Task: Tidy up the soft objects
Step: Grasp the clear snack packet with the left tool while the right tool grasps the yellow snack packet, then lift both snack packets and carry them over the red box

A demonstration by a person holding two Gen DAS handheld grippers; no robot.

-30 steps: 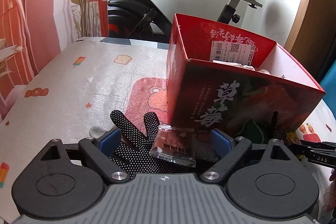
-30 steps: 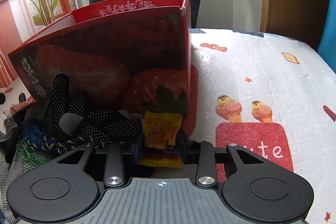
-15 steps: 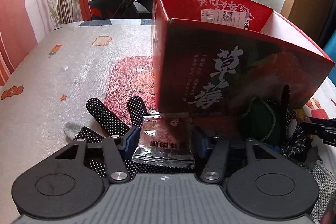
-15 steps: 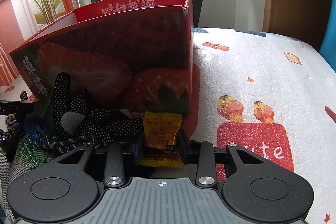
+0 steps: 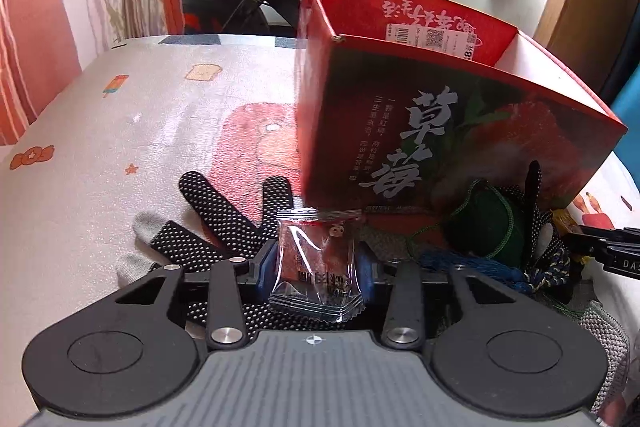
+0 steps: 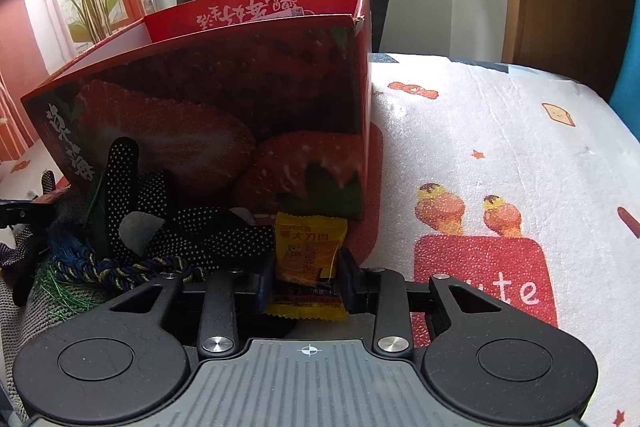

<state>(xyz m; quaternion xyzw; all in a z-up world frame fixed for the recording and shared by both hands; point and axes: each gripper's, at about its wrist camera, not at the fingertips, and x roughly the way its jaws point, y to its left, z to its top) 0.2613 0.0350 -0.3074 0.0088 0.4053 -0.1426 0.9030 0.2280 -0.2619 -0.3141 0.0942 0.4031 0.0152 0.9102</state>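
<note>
Left gripper (image 5: 318, 263): jaws just closed, clear red snack packet (image 5: 316, 269) pinched above dotted glove (image 5: 224, 227).
Right gripper (image 6: 307, 277): yellow snack packet (image 6: 308, 251) is clamped, beside strawberry box (image 6: 224, 115).

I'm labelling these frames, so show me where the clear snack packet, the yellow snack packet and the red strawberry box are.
clear snack packet (image 5: 316, 263), left wrist view, middle of its wrapper.
yellow snack packet (image 6: 308, 247), right wrist view, printed front face.
red strawberry box (image 6: 208, 115), right wrist view, its near side wall.
</note>
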